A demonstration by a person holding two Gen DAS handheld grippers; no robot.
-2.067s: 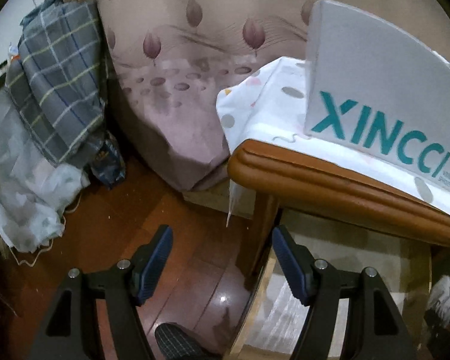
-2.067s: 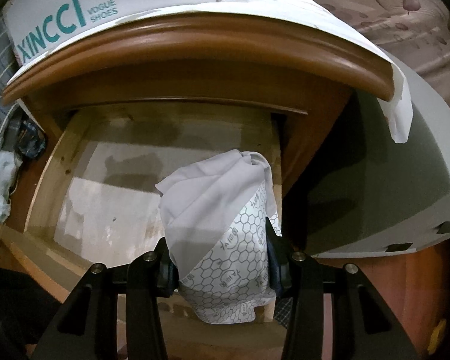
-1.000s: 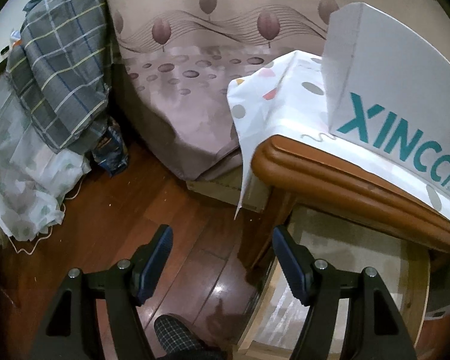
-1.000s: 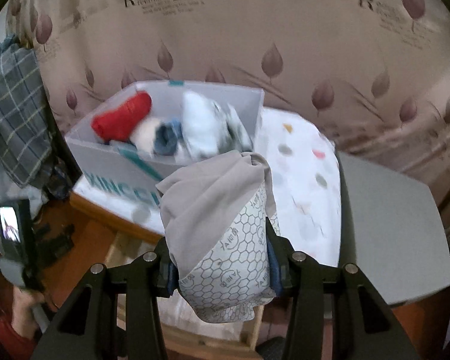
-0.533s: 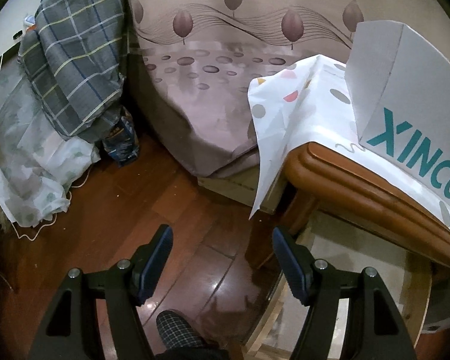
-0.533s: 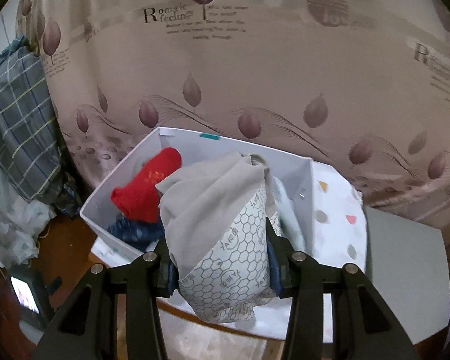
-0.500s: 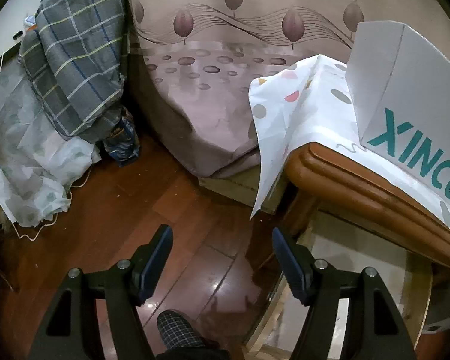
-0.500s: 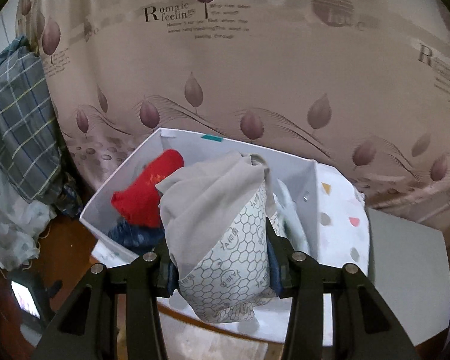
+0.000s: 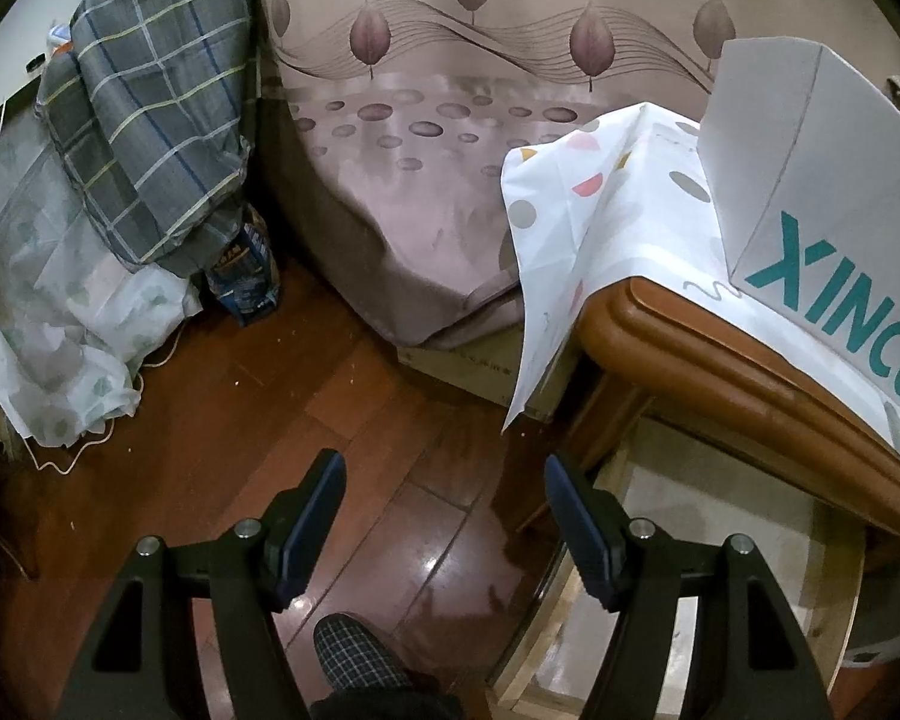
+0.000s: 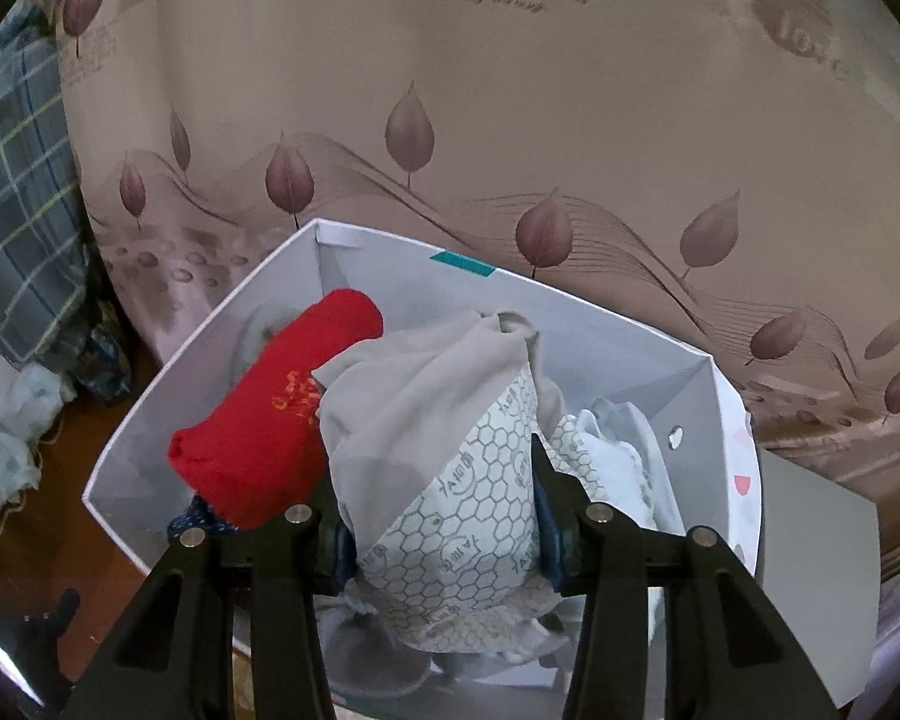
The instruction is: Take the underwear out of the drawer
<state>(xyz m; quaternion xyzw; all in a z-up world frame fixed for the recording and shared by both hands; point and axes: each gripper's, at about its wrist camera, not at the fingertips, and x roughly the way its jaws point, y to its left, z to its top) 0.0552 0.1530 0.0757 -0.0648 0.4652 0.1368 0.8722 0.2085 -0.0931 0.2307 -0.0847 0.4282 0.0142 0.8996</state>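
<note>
My right gripper (image 10: 438,504) is shut on grey underwear with a white hexagon-print band (image 10: 444,450) and holds it just over the open white shoe box (image 10: 150,414). The box holds a red garment (image 10: 282,414), a light blue one (image 10: 624,462) and a dark blue one (image 10: 195,519). My left gripper (image 9: 444,510) is open and empty above the wooden floor (image 9: 240,408), left of the open drawer (image 9: 720,570). The drawer's light wooden inside shows under the nightstand's brown top edge (image 9: 690,354). The box's side (image 9: 810,192) reads XINCCI.
A bed with a leaf-print cover (image 9: 426,138) stands behind the nightstand. A dotted white cloth (image 9: 576,228) hangs over the nightstand's corner. A checked grey blanket (image 9: 150,96) and pale bedding (image 9: 48,324) are piled at the left. A slippered foot (image 9: 360,666) is between the left fingers.
My right gripper has lifted the underwear out of the drawer, up over the nightstand and down close over the shoe box. My left gripper has drifted back and left, staying open.
</note>
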